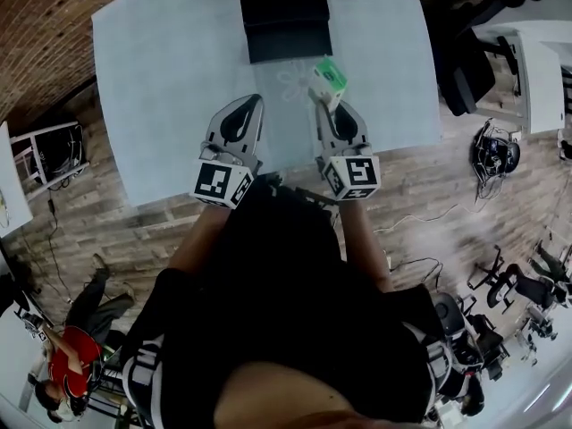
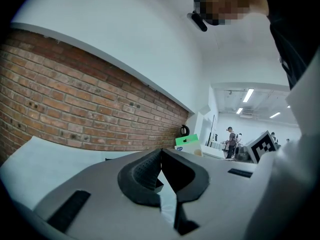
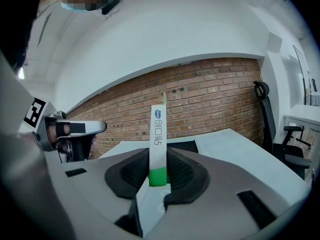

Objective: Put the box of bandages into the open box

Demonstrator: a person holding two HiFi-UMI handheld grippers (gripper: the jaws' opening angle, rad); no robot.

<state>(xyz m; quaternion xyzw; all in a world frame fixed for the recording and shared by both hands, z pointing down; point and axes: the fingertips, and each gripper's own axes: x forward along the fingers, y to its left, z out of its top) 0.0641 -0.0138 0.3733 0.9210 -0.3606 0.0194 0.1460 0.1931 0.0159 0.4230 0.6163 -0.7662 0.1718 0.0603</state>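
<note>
Carrying the box of bandages [image 1: 328, 80], clamped upright in the right claw [image 1: 334, 113] above the worktop [image 1: 161, 79], short of the open box [image 1: 286, 21], with left claw [image 1: 239, 119] closed, empty. Next, probably: reaching forward, lowering, releasing.

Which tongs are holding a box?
The right tongs: they pinch the green-and-white bandage box. The left tongs are shut with nothing between them.
</note>
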